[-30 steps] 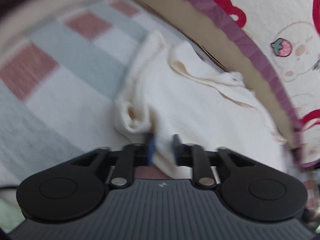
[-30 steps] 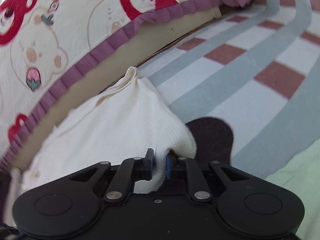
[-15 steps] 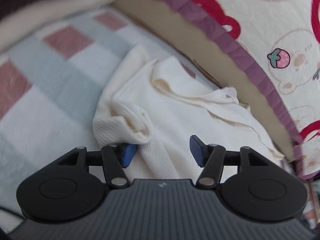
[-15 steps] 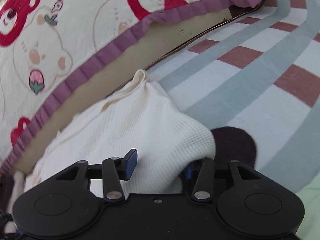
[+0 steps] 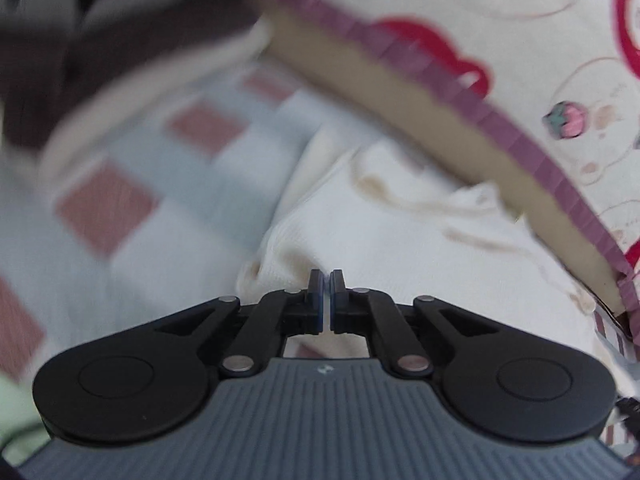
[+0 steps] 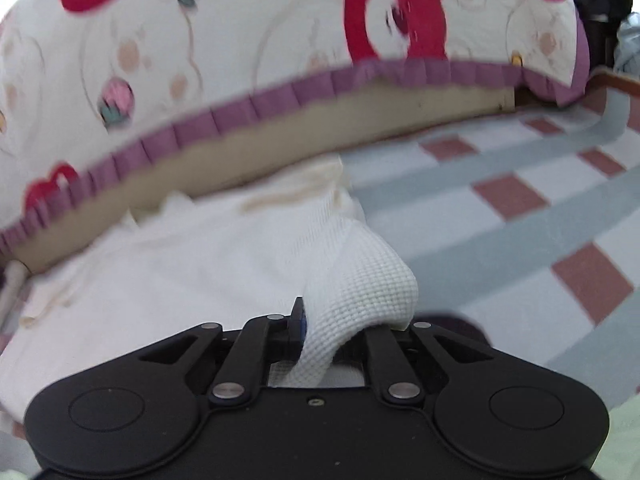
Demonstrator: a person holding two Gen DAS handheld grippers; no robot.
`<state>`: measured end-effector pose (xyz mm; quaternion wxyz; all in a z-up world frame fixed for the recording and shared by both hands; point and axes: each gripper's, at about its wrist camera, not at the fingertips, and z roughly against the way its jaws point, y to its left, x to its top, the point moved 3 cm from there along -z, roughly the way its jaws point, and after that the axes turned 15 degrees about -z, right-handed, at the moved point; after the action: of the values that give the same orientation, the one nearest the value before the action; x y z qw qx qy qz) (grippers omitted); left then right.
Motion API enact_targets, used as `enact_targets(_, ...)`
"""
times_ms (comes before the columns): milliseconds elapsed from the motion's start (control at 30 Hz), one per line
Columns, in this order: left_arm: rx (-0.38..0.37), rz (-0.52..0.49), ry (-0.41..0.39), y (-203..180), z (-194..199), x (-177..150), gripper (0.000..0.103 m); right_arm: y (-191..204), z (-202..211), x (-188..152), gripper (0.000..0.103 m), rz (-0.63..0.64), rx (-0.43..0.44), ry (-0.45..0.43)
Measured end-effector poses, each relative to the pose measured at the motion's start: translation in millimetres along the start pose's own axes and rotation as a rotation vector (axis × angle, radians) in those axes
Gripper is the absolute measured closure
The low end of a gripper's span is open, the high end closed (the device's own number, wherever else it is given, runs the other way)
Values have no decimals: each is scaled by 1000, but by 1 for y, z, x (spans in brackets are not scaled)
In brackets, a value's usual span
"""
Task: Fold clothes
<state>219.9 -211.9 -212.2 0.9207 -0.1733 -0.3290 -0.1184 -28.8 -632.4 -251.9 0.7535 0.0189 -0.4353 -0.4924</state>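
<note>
Surface is a bed (image 6: 500, 240) covered with a checked sheet (image 5: 168, 208): white ground, grey-blue bands, dull red squares. Lying directly on it: a cream waffle-knit garment (image 6: 168, 280), spread up against a tan band at the far side, which a quilt (image 6: 248, 32) with red bear prints and a purple ruffled edge overhangs; a pale green cloth (image 6: 624, 432) at the near corner; and a dark patch (image 6: 460, 322) just beside the garment's bunched corner, too hidden to identify. Left wrist view is motion-blurred, so the sheet's far edge there is unreadable.
</note>
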Motion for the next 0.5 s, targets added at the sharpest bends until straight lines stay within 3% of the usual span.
enact_targets(100, 3, 71, 27, 14, -4, -9, 93, -8, 0, -2, 86, -62, 14, 8)
enact_targets(167, -38, 122, 34, 20, -6, -12, 71, -14, 0, -2, 80, -100, 22, 17)
enact_targets(267, -99, 176, 27, 22, -10, -11, 53, -28, -3, -5, 72, -206, 43, 50)
enact_targets(333, -128, 210, 11, 21, -15, -9, 44, -40, -6, -9, 59, -328, 83, 75)
enact_targets(433, -130, 223, -27, 19, -27, -2, 40, -53, -10, -15, 55, -474, 155, 89)
enact_targets(500, -63, 124, -51, 11, -34, 8, 40, -55, -13, -17, 52, -523, 192, 93)
